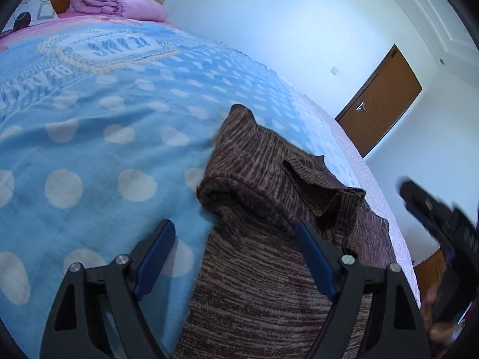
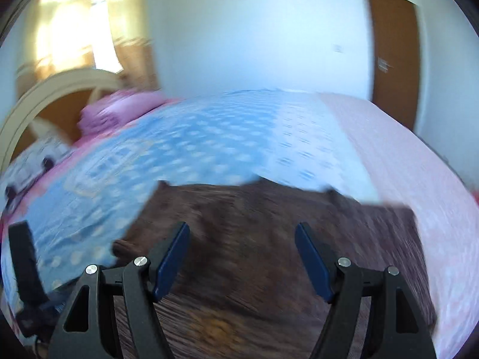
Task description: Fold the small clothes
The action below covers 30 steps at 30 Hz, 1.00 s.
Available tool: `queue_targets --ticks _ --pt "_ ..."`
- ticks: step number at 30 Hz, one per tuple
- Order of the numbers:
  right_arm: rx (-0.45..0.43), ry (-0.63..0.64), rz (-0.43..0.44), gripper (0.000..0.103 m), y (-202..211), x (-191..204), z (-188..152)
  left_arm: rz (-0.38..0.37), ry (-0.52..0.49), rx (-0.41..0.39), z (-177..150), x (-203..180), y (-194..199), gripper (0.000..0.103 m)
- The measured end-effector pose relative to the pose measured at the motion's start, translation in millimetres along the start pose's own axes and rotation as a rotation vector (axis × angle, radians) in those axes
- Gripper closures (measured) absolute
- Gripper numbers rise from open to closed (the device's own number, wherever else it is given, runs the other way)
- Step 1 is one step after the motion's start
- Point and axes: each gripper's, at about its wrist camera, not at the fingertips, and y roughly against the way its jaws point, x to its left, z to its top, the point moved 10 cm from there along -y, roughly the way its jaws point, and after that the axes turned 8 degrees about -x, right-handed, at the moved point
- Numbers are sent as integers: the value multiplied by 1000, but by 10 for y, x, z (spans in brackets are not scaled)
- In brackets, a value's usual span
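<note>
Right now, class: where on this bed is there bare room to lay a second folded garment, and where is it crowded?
Free: the blue dotted blanket left of the brown knit garment, up to the purple bedding. Crowded: around the garment, beneath both grippers.

Two handheld grippers share one build. The left gripper (image 1: 236,233) has black plastic arms with triangular cut-outs, four round silver screw heads at the pivots, and flat dark blue pads (image 1: 157,257) lining the inner faces of its fingers. The right gripper (image 2: 242,236) matches it: black linkage, silver screws, blue pads (image 2: 172,261). At the left view's right edge, part of a hand (image 1: 434,311) shows behind a black body.
</note>
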Motion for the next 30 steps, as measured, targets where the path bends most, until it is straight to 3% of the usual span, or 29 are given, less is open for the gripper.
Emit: queue_targets --ticks 6,11,13,14,15,17,21,25,28,30 --pt "184 231 31 30 -733 434 -265 6 -15 -6 -8 -11 -28 17" --pt "289 226 53 30 -1000 291 -525 11 -39 -8 -24 -6 -17 15" --pt "300 238 74 46 -1037 269 -584 8 -42 -7 -22 -10 -28 14" --pt "297 224 90 60 -1022 269 -577 6 -41 -7 -18 -2 -28 14" --pt "294 201 83 81 -1008 228 -546 4 -40 -8 -20 -3 -23 13" --pt "274 118 77 95 -963 112 -464 4 -44 -6 -24 -6 -24 13" --pt "221 -277 165 95 -857 -330 -418 5 -46 -7 -27 -11 -25 13" --pt "241 -454 199 93 -807 -547 -611 8 -50 -7 -29 -16 -31 13" --pt "235 -542 249 71 -729 -543 -625 10 -52 -7 -29 -14 -32 13" --pt "188 -573 266 36 -643 -542 -561 12 -54 -6 -30 -15 -33 13"
